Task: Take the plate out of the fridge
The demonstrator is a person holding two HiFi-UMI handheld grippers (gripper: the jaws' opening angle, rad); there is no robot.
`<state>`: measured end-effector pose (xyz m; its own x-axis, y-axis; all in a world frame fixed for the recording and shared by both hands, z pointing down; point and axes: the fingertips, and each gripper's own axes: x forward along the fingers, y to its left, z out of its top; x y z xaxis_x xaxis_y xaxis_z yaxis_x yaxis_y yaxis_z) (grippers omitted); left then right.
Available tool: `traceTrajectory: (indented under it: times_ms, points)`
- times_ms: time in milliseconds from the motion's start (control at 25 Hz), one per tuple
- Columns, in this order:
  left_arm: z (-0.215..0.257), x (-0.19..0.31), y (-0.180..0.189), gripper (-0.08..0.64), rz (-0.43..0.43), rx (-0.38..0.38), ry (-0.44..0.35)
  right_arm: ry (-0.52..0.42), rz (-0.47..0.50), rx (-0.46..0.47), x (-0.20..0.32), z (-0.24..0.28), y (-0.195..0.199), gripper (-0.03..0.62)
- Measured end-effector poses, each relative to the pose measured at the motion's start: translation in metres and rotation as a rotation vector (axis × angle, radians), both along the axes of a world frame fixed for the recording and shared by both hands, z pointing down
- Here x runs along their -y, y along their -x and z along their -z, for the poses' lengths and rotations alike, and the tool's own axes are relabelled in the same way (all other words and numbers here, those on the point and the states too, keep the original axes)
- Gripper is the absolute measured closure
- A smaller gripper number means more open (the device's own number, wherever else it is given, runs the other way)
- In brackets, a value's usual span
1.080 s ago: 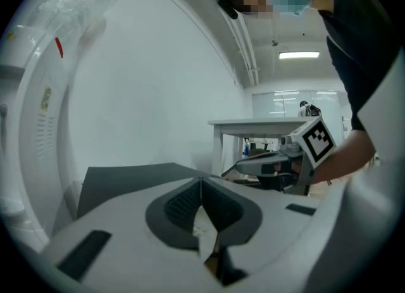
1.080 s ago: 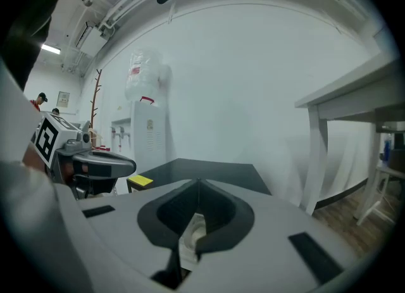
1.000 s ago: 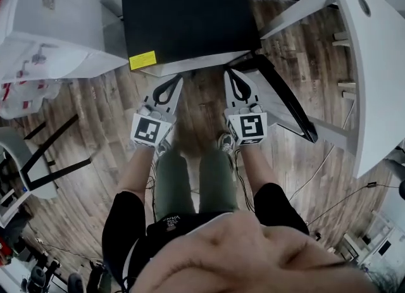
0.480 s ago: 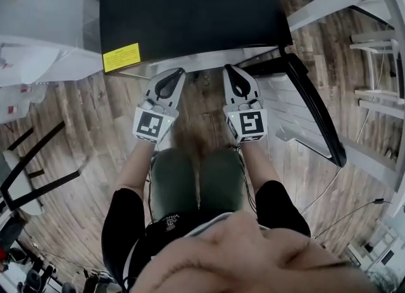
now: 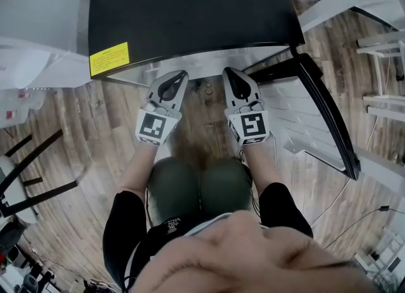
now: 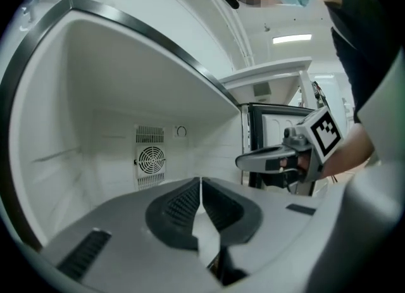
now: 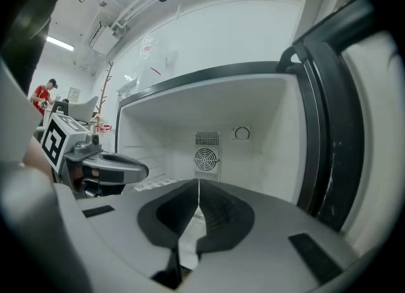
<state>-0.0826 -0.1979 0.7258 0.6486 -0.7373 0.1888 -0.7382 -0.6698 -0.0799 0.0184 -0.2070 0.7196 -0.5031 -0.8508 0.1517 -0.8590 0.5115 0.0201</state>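
Note:
A small fridge with a black top point(image 5: 190, 7) stands open, its door point(image 5: 329, 114) swung out to the right. My left gripper point(image 5: 181, 75) and right gripper point(image 5: 226, 72) are side by side at the fridge's mouth, both shut with nothing between the jaws. In the left gripper view my left gripper point(image 6: 200, 181) points into the white interior point(image 6: 95, 114), with the right gripper point(image 6: 242, 161) beside it. The right gripper view has my right gripper point(image 7: 199, 183) facing the back wall's fan grille point(image 7: 206, 157). No plate shows in any view.
A yellow label point(image 5: 109, 58) sits on the fridge top's front left corner. The door's dark frame point(image 7: 329, 133) stands close at the right. A white table point(image 5: 38, 32) lies to the left, dark chair legs point(image 5: 31, 171) on the wooden floor, and the person's knees point(image 5: 196, 187) below.
The person has moved closer and lower in front of the fridge. Both grippers, still shut, have gone forward up to the fridge's opening.

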Motion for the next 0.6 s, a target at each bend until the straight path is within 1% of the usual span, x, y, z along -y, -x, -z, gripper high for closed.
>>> traceTrajectory:
  times_ms: [240,600]
  points:
    - [-0.018,0.005,0.001,0.543,0.017,0.005,0.012,0.001,0.029,-0.003,0.001,-0.015,0.005,0.580]
    - [-0.054,0.015,0.002,0.543,0.028,-0.028,0.141,0.018,0.058,0.007,0.005,-0.033,0.021,0.580]
